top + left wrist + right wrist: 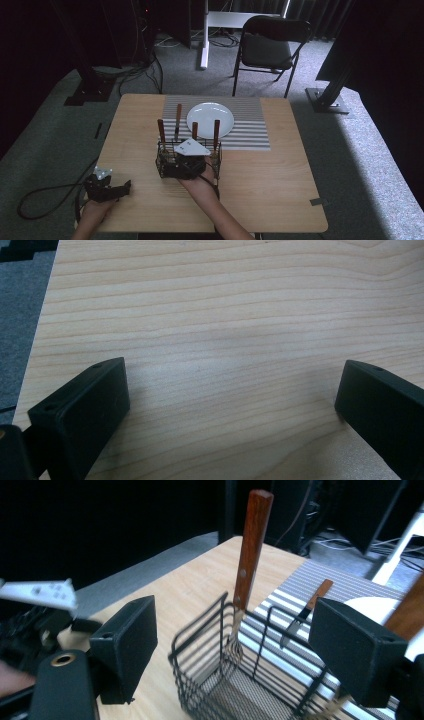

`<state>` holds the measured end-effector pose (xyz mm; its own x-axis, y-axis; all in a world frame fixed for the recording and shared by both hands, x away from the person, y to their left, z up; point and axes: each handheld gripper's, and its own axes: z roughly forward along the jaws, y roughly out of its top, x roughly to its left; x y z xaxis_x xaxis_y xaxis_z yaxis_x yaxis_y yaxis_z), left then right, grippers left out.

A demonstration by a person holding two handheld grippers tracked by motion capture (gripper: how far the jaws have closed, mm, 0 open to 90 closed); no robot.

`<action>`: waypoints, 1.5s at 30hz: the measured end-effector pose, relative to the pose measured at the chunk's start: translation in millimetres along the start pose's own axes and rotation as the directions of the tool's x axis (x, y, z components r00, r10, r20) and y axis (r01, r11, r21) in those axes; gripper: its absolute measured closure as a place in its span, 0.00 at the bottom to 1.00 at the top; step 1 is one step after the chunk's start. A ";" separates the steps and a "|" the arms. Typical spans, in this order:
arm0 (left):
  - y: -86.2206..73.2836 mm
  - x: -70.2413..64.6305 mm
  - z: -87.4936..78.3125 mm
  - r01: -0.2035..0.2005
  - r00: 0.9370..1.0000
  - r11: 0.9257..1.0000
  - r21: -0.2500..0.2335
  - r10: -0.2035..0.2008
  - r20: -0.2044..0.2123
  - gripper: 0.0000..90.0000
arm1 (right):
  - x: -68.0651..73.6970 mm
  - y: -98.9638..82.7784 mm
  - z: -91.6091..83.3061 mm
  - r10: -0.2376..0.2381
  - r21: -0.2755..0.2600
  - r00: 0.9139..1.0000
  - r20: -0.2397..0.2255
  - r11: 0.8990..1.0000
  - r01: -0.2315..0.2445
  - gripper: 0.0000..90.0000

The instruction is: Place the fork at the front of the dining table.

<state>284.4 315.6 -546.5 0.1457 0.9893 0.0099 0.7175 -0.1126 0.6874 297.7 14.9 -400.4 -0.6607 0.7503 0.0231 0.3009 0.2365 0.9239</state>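
A black wire basket (167, 159) stands mid-table and holds three upright wooden-handled utensils (161, 131). My right gripper (186, 161) hangs open over the basket, its jaws either side of the near compartment (220, 680), gripping nothing. One handle (252, 550) rises just beyond the jaws. A wooden-handled fork (306, 614) lies on the striped placemat (250, 125) beside a white plate (210, 119). My left gripper (120, 190) rests low at the table's left front edge, open (232, 385) over bare wood.
The wooden table (270, 180) has free room at the right and front. Behind it, a folding chair (270, 47) and stand bases (327, 100) rest on the grey carpet. A cable (45, 200) trails off the left gripper.
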 end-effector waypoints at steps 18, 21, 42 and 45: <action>0.1 0.1 -0.1 0.000 1.000 1.000 0.002 0.000 0.001 0.01 | 22.1 15.2 65.3 0.179 -0.001 0.960 0.215 0.983 -0.183 0.28; 0.0 0.0 0.1 0.000 1.000 1.000 -0.001 0.000 0.000 0.01 | 22.4 18.8 76.7 0.219 0.006 0.947 0.234 0.974 -0.227 0.34; 0.4 0.0 -0.1 -0.001 1.000 1.000 0.004 0.001 0.000 0.01 | 28.3 6.5 95.5 0.197 0.019 0.930 0.311 0.977 -0.214 0.83; 0.4 0.0 -0.1 0.000 1.000 1.000 0.004 0.000 0.000 0.01 | 28.0 6.6 94.9 0.197 0.020 0.931 0.308 0.977 -0.214 0.83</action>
<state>284.7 315.6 -546.2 0.1462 0.9892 0.0101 0.7202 -0.1134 0.6845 346.4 96.1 -429.9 -0.3434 0.9352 0.0860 0.4487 0.0829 0.8898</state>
